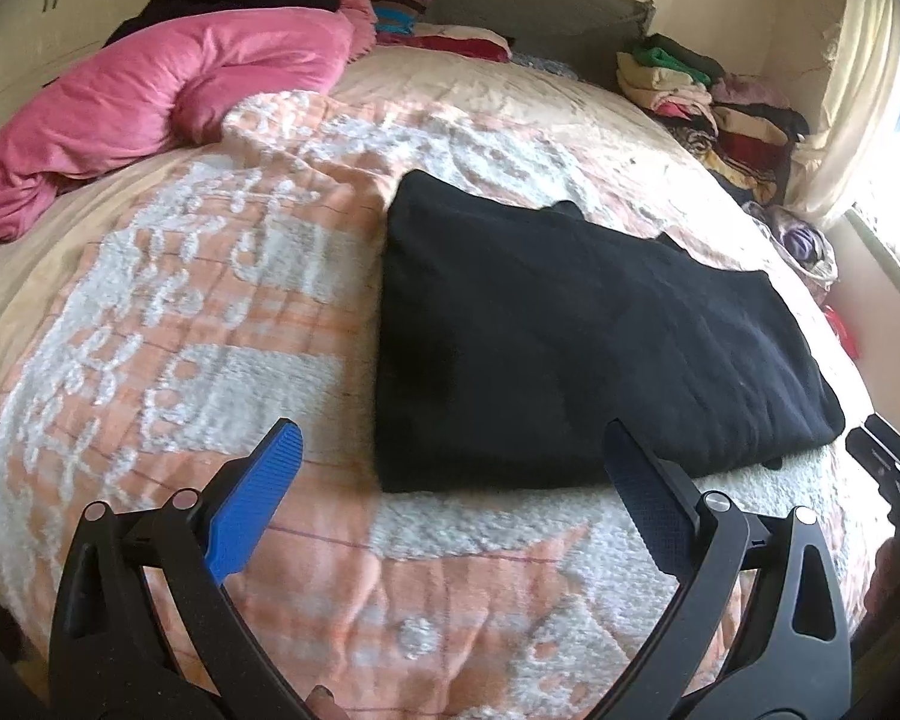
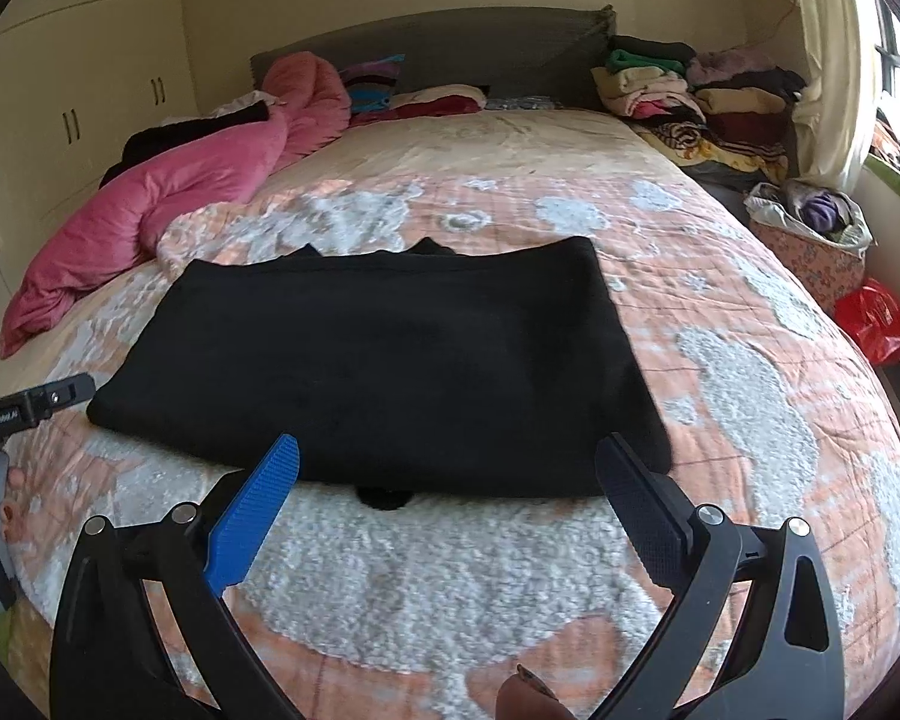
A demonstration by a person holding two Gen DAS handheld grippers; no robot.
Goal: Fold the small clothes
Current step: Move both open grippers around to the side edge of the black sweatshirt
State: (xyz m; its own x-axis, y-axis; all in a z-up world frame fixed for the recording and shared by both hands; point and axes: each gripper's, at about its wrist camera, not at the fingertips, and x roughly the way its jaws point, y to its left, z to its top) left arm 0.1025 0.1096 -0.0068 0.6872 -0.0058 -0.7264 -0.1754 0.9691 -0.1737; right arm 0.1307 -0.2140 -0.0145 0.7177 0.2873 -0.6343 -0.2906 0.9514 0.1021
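A black garment [image 1: 570, 330] [image 2: 378, 372] lies folded into a flat rectangle on the peach and white bedspread [image 1: 210, 330] [image 2: 750, 360]. A small black bit [image 2: 384, 498] pokes out under its near edge. My left gripper [image 1: 450, 429] hovers open just short of the garment's near left corner, nothing between its fingers. My right gripper [image 2: 448, 441] hovers open over the near edge, a little right of the middle, also holding nothing. Each gripper's black frame shows at the edge of the other's view, at the garment's near corners.
A crumpled pink duvet [image 1: 150, 90] [image 2: 180, 192] lies along the bed's far left. Stacks of folded clothes [image 1: 708, 102] [image 2: 690, 96] sit at the far right by the headboard. Right of the bed stand a floral basket [image 2: 810, 240] and a red bag [image 2: 876, 318].
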